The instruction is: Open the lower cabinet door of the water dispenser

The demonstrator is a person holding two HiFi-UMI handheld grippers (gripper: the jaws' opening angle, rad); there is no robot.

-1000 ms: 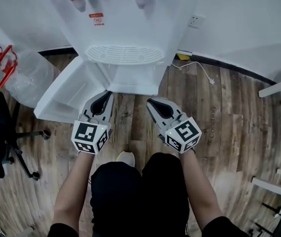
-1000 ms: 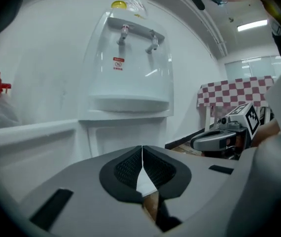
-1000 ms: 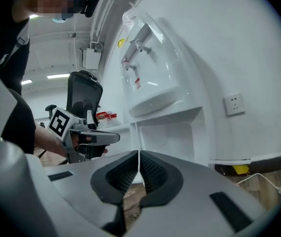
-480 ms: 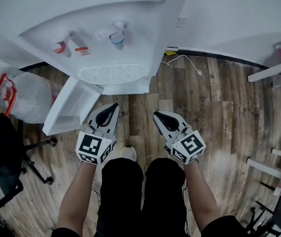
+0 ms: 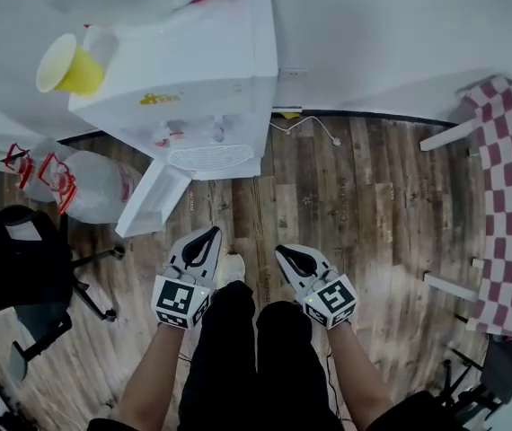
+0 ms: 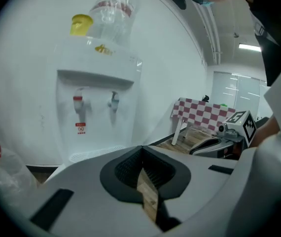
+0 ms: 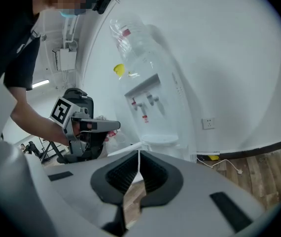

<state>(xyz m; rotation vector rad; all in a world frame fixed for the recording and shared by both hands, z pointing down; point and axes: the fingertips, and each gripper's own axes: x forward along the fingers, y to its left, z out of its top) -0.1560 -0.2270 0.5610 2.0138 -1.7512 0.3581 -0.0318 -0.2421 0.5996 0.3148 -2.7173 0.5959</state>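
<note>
The white water dispenser (image 5: 184, 88) stands against the wall at the upper left, with a yellow cup (image 5: 69, 65) on its top. Its lower cabinet door (image 5: 153, 197) hangs open, swung out to the left over the wooden floor. My left gripper (image 5: 213, 232) and right gripper (image 5: 280, 251) are side by side in front of my legs, well back from the door. Both are shut and hold nothing. In the left gripper view the left gripper (image 6: 141, 149) points at the dispenser (image 6: 96, 107). The right gripper (image 7: 139, 154) faces the dispenser (image 7: 150, 107) too.
Large water bottles with red handles (image 5: 67, 187) lie left of the dispenser. A black office chair (image 5: 13, 268) stands at the far left. A table with a red-checked cloth (image 5: 507, 196) is at the right. A white cable (image 5: 305, 128) runs along the floor by the wall.
Both grippers have risen and drawn back from the dispenser, still shut. The view has lifted, so the dispenser's top and the yellow cup now show. The door stays open.
</note>
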